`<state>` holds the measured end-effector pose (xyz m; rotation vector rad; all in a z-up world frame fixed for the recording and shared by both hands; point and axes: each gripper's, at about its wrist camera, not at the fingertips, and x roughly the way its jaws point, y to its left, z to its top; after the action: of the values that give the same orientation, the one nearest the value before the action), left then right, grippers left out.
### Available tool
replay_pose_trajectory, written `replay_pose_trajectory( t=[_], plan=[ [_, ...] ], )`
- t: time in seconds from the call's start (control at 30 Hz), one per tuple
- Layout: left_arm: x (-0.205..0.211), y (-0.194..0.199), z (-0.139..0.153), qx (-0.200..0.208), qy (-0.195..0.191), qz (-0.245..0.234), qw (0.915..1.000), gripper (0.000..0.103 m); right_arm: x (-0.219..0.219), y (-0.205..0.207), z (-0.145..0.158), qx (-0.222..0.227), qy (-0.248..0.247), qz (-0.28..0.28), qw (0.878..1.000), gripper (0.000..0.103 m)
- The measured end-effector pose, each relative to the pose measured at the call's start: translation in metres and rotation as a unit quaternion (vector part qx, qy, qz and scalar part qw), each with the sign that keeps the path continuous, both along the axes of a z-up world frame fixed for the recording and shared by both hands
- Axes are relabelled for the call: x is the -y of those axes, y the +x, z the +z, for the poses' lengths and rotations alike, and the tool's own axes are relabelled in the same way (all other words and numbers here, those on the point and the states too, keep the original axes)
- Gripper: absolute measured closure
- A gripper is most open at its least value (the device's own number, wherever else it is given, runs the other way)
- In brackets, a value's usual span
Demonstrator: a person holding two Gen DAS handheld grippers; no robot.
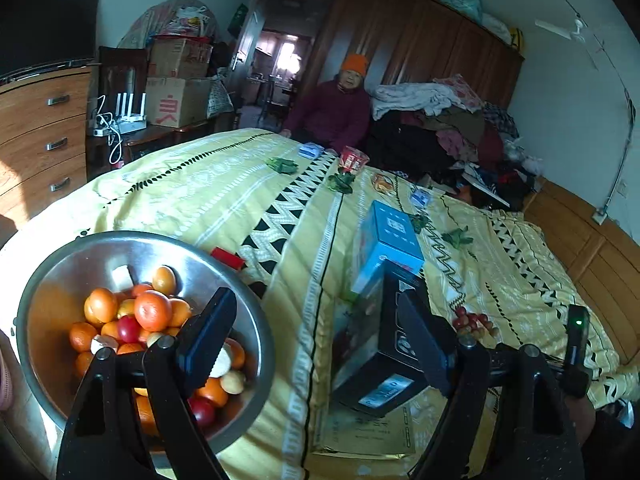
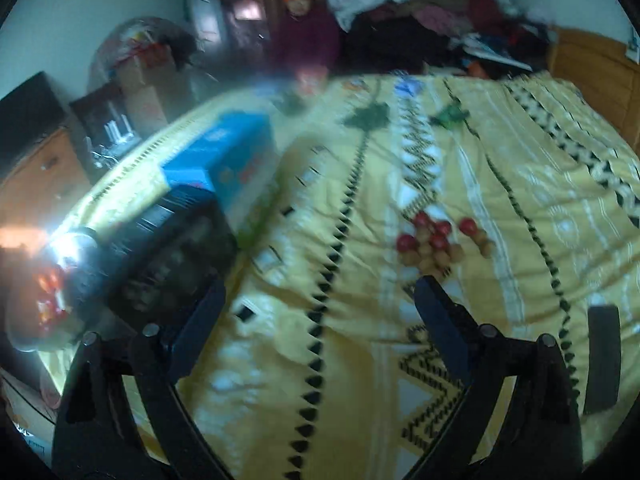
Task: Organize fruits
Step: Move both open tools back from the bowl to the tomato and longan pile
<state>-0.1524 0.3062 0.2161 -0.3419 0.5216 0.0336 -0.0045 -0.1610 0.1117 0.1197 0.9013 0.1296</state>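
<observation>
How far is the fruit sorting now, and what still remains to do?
Done: the steel bowl already holds many oranges and some red fruits. In hand: nothing; the left gripper and right gripper are both open and empty. Left: a cluster of small red and tan fruits lies loose on the yellow bedspread, just beyond the right gripper.

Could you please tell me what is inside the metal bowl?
The bowl holds oranges, small red fruits and pale pieces. The left gripper covers part; lower layers are hidden.
</observation>
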Motion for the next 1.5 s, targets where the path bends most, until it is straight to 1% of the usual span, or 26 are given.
replay_pose_trajectory(
  t=[0.03, 0.07, 0.1, 0.13, 0.17, 0.23, 0.27, 0.33, 0.4, 0.43, 0.5, 0.6, 0.7, 0.83, 0.97, 1.03, 1.1, 1.13, 1.2, 1.23, 1.27, 1.3, 1.37, 1.43, 1.47, 1.5],
  plan=[
    [0.007, 0.001, 0.000, -0.002, 0.002, -0.006, 1.0000, 0.019, 0.008, 0.004, -0.012, -0.028, 0.011, -0.008, 1.000, 0.014],
    [0.015, 0.000, 0.001, -0.001, 0.004, -0.012, 0.9999, 0.019, 0.015, 0.007, -0.019, -0.051, 0.029, -0.016, 0.998, 0.031],
    [0.022, -0.001, 0.004, 0.000, 0.008, -0.019, 0.9998, 0.019, 0.019, 0.007, -0.017, -0.059, 0.045, -0.017, 0.997, 0.037],
    [0.030, -0.002, 0.007, 0.005, 0.012, -0.028, 0.9995, 0.019, 0.018, -0.002, -0.007, -0.043, 0.049, -0.010, 0.998, 0.036],
    [0.037, -0.003, 0.011, 0.010, 0.016, -0.035, 0.9992, 0.019, 0.015, -0.012, 0.008, -0.017, 0.046, 0.004, 0.999, 0.036],
    [0.055, -0.004, 0.016, 0.016, 0.024, -0.051, 0.9983, 0.019, -0.003, -0.044, 0.042, 0.052, 0.025, 0.058, 0.997, 0.036],
    [0.066, -0.003, 0.017, 0.015, 0.027, -0.058, 0.9979, 0.019, -0.015, -0.065, 0.058, 0.094, -0.001, 0.087, 0.992, 0.036],
    [0.082, -0.001, 0.018, 0.009, 0.025, -0.070, 0.9972, 0.019, -0.032, -0.101, 0.072, 0.150, -0.041, 0.132, 0.979, 0.035],
    [0.102, 0.000, 0.017, 0.006, 0.028, -0.087, 0.9958, 0.019, -0.043, -0.131, 0.070, 0.168, -0.065, 0.170, 0.969, 0.034],
    [0.111, 0.000, 0.017, 0.004, 0.030, -0.095, 0.9950, 0.019, -0.045, -0.143, 0.064, 0.164, -0.073, 0.182, 0.967, 0.034],
    [0.131, 0.001, 0.016, -0.002, 0.035, -0.112, 0.9931, 0.019, -0.043, -0.160, 0.046, 0.139, -0.073, 0.196, 0.968, 0.034],
    [0.157, 0.001, 0.015, -0.012, 0.047, -0.130, 0.9903, 0.019, -0.030, -0.180, 0.015, 0.074, -0.036, 0.213, 0.973, 0.035],
    [0.181, 0.002, 0.015, -0.022, 0.061, -0.144, 0.9874, 0.019, -0.019, -0.194, -0.006, 0.036, -0.021, 0.229, 0.972, 0.035],
    [0.202, 0.001, 0.019, -0.027, 0.071, -0.152, 0.9855, 0.019, -0.001, -0.202, -0.014, 0.026, -0.006, 0.218, 0.975, 0.035],
    [0.213, -0.009, 0.027, -0.026, 0.086, -0.153, 0.9842, 0.018, 0.026, -0.197, -0.009, 0.039, 0.021, 0.163, 0.986, 0.034],
    [0.213, -0.013, 0.030, -0.025, 0.093, -0.148, 0.9842, 0.016, 0.041, -0.189, 0.003, 0.064, 0.023, 0.135, 0.989, 0.034],
    [0.213, -0.014, 0.031, -0.028, 0.096, -0.140, 0.9851, 0.016, 0.060, -0.177, 0.028, 0.109, 0.017, 0.102, 0.989, 0.034],
    [0.213, -0.014, 0.031, -0.029, 0.096, -0.137, 0.9854, 0.016, 0.071, -0.172, 0.047, 0.139, 0.018, 0.083, 0.987, 0.034],
    [0.214, -0.014, 0.029, -0.030, 0.096, -0.138, 0.9852, 0.016, 0.093, -0.166, 0.091, 0.203, 0.019, 0.050, 0.978, 0.034],
    [0.217, -0.014, 0.028, -0.032, 0.097, -0.141, 0.9847, 0.016, 0.102, -0.166, 0.115, 0.240, 0.016, 0.037, 0.970, 0.034],
    [0.220, -0.013, 0.025, -0.033, 0.098, -0.145, 0.9840, 0.016, 0.109, -0.171, 0.140, 0.283, 0.009, 0.023, 0.959, 0.033],
    [0.224, -0.011, 0.022, -0.036, 0.098, -0.151, 0.9830, 0.016, 0.112, -0.176, 0.157, 0.317, -0.003, 0.014, 0.948, 0.032],
    [0.232, -0.005, 0.015, -0.044, 0.098, -0.162, 0.9810, 0.016, 0.104, -0.191, 0.181, 0.383, -0.043, 0.012, 0.922, 0.021],
    [0.238, 0.002, 0.007, -0.052, 0.094, -0.172, 0.9793, 0.016, 0.085, -0.199, 0.182, 0.415, -0.090, 0.022, 0.905, 0.003],
    [0.241, 0.006, 0.002, -0.057, 0.092, -0.176, 0.9784, 0.016, 0.076, -0.201, 0.176, 0.416, -0.108, 0.035, 0.902, 0.000],
    [0.244, 0.010, -0.003, -0.062, 0.091, -0.180, 0.9774, 0.016, 0.067, -0.201, 0.167, 0.409, -0.120, 0.054, 0.903, 0.000]
  ],
)
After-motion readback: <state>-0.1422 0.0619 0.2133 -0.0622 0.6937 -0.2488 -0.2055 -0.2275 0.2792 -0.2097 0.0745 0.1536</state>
